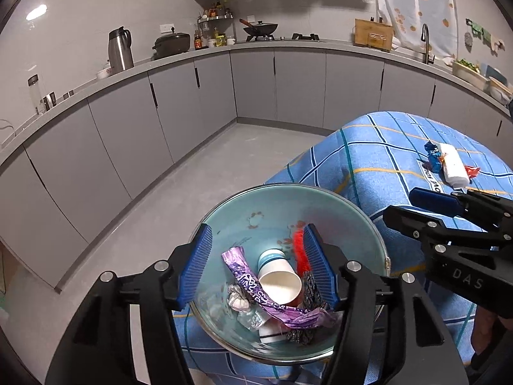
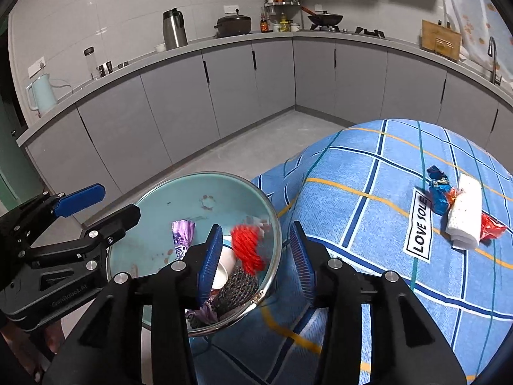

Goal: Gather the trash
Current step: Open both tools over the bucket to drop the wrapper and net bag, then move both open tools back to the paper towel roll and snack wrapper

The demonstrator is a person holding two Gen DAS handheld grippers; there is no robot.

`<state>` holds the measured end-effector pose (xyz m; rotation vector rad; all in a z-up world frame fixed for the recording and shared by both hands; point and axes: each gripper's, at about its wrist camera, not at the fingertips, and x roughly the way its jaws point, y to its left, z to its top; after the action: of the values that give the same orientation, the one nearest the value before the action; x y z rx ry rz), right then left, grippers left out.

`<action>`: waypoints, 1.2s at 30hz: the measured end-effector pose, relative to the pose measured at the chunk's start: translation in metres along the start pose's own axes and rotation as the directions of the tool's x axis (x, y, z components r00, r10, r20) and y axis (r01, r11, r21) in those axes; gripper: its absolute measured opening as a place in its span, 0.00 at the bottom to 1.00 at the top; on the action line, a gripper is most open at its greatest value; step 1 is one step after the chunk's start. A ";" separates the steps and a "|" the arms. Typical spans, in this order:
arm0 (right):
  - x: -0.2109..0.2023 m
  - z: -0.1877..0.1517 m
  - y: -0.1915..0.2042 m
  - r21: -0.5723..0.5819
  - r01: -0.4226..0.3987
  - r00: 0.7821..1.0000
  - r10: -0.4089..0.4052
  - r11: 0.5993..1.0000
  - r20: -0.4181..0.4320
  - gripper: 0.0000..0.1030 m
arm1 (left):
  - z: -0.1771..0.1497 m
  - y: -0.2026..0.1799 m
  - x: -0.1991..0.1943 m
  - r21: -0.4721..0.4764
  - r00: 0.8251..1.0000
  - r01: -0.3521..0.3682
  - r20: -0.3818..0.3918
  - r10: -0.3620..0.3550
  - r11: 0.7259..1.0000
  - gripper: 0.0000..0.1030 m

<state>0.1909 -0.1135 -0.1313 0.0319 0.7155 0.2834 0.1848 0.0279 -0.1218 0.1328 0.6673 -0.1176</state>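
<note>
Blue-padded left gripper [image 1: 258, 266] & right gripper [image 2: 256, 263], both spread, hang over the bin [image 1: 279, 202] w/ nothing pinched; drop step looks done, next prob the wrappers [image 2: 441, 192] on the cloth.

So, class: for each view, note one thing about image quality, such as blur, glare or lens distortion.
Left wrist view: the fisheye bends the countertop into an arc, and ceiling lights glare off the wall tiles. Right wrist view: the red scrap in the bowl looks smeared, while the label on the tablecloth reads sharply.
</note>
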 end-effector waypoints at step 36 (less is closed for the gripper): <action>-0.064 -0.002 -0.020 0.044 -0.004 0.992 -0.002 0.999 0.129 0.63 | 0.014 -0.024 -0.043 0.025 0.994 -0.063 0.094 0.061 0.998 0.94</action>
<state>0.1486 -0.1496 -0.0945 0.0923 0.5930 0.2639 0.1563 0.0053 -0.0866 0.1736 0.5685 -0.0729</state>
